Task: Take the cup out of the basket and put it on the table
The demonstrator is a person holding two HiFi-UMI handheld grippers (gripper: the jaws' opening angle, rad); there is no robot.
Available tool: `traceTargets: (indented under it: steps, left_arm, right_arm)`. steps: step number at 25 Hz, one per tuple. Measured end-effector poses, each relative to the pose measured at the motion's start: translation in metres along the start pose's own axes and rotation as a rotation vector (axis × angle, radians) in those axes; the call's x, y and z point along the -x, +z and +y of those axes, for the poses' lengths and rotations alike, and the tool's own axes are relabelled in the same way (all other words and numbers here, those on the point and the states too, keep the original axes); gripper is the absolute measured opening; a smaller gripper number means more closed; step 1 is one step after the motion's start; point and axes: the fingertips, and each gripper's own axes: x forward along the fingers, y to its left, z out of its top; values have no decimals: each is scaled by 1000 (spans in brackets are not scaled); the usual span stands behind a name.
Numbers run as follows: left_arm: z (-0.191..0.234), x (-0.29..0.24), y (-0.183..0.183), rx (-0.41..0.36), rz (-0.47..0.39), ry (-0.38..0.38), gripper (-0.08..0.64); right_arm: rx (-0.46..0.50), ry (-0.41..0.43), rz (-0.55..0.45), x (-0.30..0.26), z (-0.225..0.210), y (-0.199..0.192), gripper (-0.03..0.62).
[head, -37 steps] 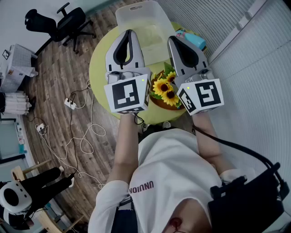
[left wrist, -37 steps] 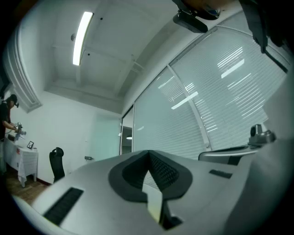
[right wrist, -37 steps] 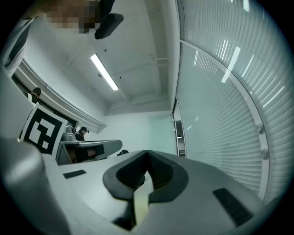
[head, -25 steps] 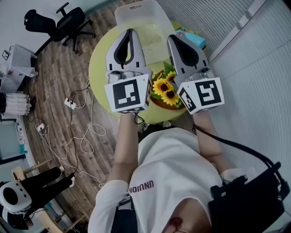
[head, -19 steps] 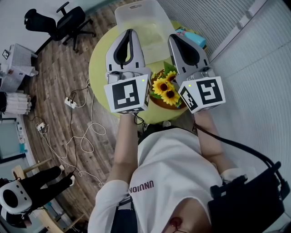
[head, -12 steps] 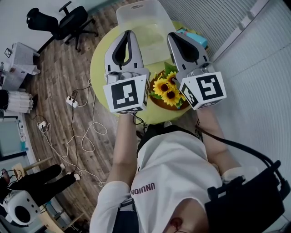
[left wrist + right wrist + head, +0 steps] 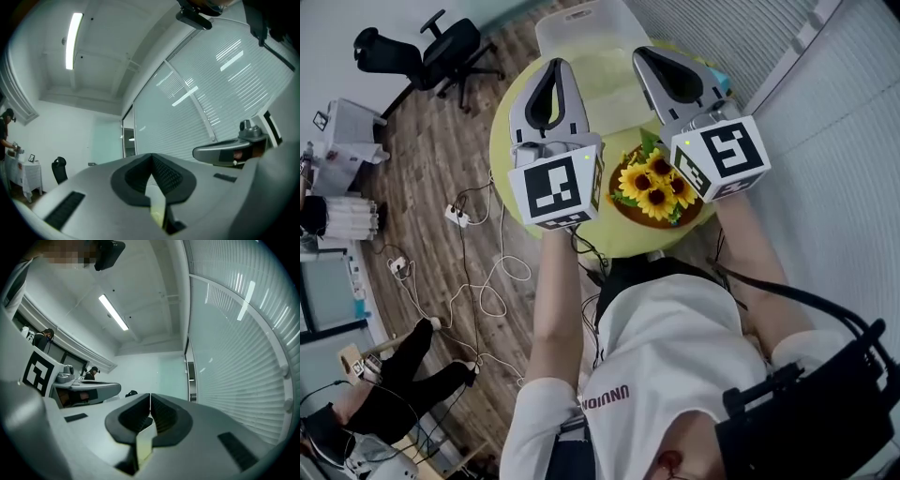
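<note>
Right gripper has nudged forward beside left gripper above the basket, both clamped shut on nothing; I can't see the cup, so the pick hasn't started.

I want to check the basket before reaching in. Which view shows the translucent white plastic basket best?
The head view: the translucent white plastic basket stands at the far side of the round yellow-green table, seen from above. Both gripper views point at ceiling and blinds, showing none of it.
</note>
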Motion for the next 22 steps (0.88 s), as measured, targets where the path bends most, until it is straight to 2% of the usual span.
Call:
traceTargets:
  steps: [6, 11, 16, 22]
  left_arm:
    - [13, -16, -1, 29, 3, -4, 12]
    - [21, -38, -13, 19, 10, -27, 12]
    - [37, -58, -21, 75, 21, -44, 12]
    - [49, -75, -37, 92, 45, -70, 12]
  right_arm:
    - [17, 1, 12, -20, -7, 0, 21]
    - [43, -2, 38, -42, -18, -13, 21]
    - [27, 11, 53, -69, -26, -19, 21]
    - [28, 22, 84, -95, -33, -35, 21]
